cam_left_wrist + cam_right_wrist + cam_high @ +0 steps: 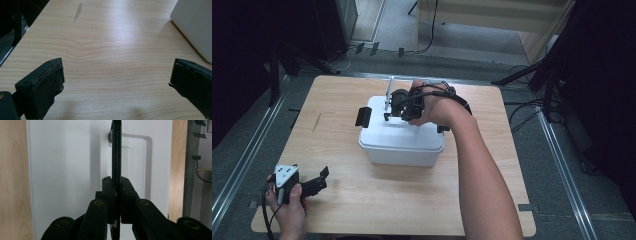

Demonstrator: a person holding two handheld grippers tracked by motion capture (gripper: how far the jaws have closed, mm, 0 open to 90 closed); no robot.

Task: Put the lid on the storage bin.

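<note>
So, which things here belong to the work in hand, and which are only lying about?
In use:
- white box
- black handle on its lid
- right gripper, shut on the handle

Lying about:
- left gripper, open over the table
- floor cables

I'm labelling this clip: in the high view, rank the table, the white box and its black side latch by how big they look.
1. Table
2. White box
3. Side latch, clearly smallest.
None look alike.

High view overlooks the table (362, 200); both tongs' cameras look closely down at it.
</note>
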